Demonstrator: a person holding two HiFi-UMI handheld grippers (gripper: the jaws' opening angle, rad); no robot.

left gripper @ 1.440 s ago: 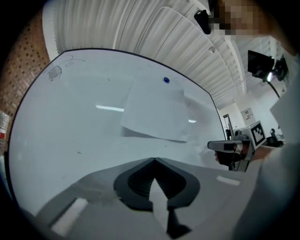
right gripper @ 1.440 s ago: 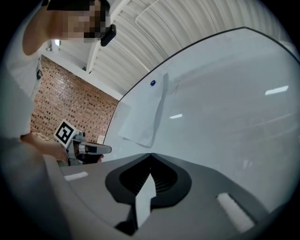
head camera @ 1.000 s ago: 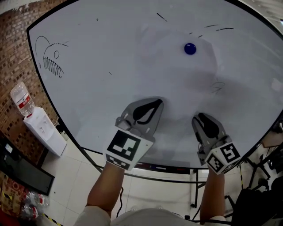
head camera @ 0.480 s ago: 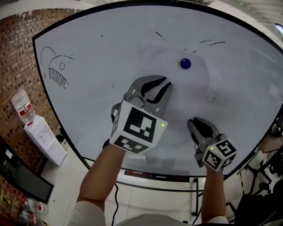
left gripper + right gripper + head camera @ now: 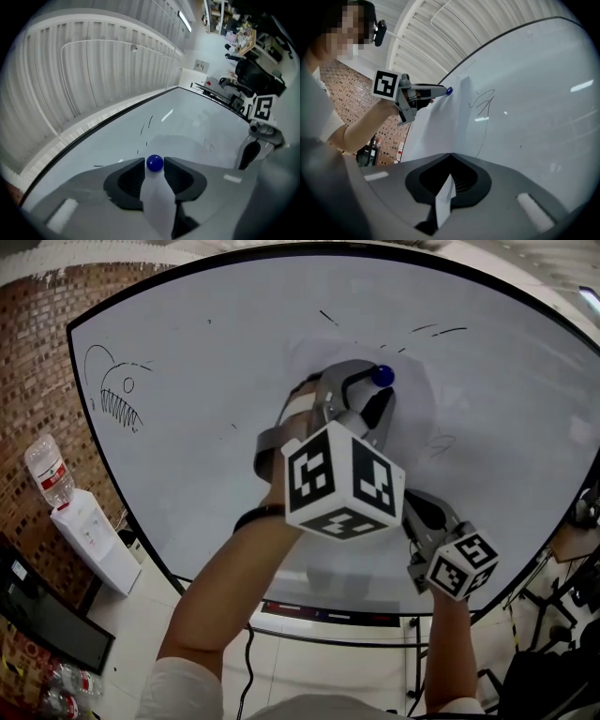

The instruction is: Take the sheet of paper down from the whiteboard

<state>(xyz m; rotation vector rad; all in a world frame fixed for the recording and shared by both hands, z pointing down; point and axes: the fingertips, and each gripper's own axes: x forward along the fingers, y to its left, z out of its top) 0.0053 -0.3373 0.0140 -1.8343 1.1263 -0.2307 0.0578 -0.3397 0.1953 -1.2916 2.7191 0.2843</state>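
The sheet of paper (image 5: 417,418) hangs flat on the whiteboard (image 5: 187,427), pinned near its top by a round blue magnet (image 5: 382,376). My left gripper (image 5: 373,382) is raised to that magnet. Its jaws are opening, and the magnet (image 5: 154,162) sits between their tips with white paper (image 5: 187,145) behind it. Lower down, my right gripper (image 5: 420,502) is shut on the sheet's bottom edge, partly hidden behind the left marker cube. In the right gripper view a white sliver of paper (image 5: 445,199) is pinched between the closed jaws, and the left gripper (image 5: 440,90) shows at the magnet (image 5: 449,91).
A fish sketch (image 5: 112,390) and a few pen strokes mark the board. A brick wall, a water dispenser (image 5: 89,517) and its bottle (image 5: 47,465) stand to the left. The board's lower rail (image 5: 319,610) runs beneath my hands. Desks and chairs (image 5: 253,75) lie to the right.
My left gripper rose from the board's lower part to the blue magnet, rolled, and opened around it. My right gripper stayed in place and closed on the paper's bottom edge.
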